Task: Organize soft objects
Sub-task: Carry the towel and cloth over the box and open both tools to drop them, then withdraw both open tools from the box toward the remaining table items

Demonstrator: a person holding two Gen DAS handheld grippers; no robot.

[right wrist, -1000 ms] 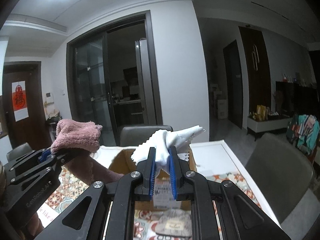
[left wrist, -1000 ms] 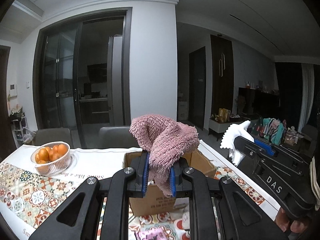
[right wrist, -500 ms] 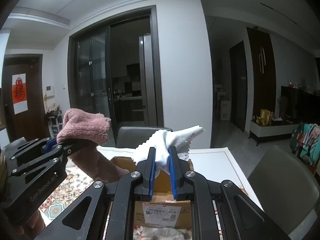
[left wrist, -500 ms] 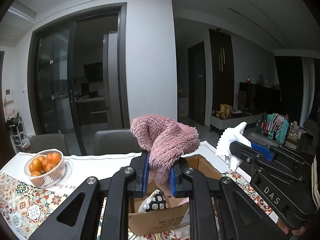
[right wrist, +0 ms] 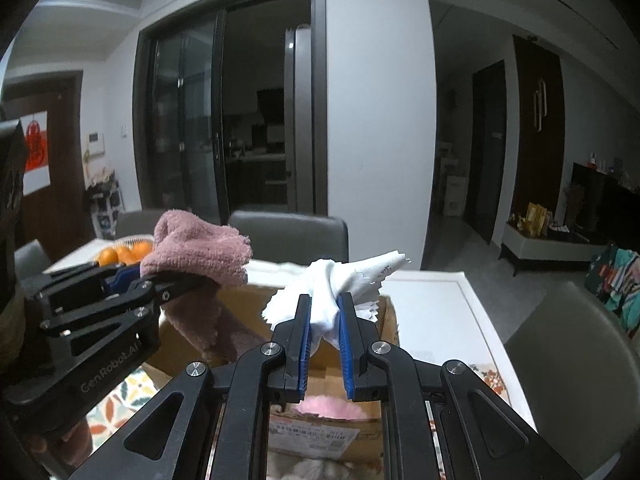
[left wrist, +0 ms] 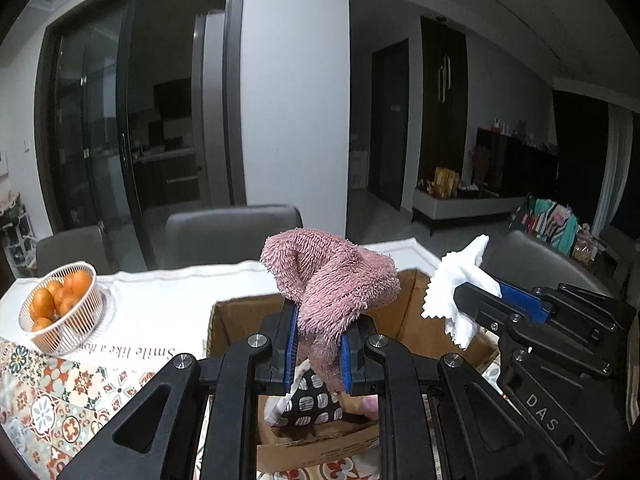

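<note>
As seen from the left wrist, the left gripper (left wrist: 318, 350) is clenched on a pink towel (left wrist: 332, 280), whose shaggy folds bunch above the blue pads while a tail hangs between them. Below and beyond sits an open cardboard box (left wrist: 240, 316) on the table (left wrist: 168, 300); inside the box lies a dark cloth with pale spots (left wrist: 314, 400). At right, the right gripper (left wrist: 480, 292) pinches a white cloth (left wrist: 456, 280) with zigzag edges, held over the box's right side. A white basket of oranges (left wrist: 58, 306) stands on the table at left, well apart from the box. Grey chairs (left wrist: 232, 232) line the far edge.

From the right wrist, the right gripper (right wrist: 322, 334) grasps the white cloth (right wrist: 332, 284) above the box (right wrist: 256, 304). At left, the left gripper (right wrist: 160, 280) holds the pink towel (right wrist: 196, 248), its tail drooping toward the box. A pink fluffy item (right wrist: 328, 406) shows in the box between the fingers.
</note>
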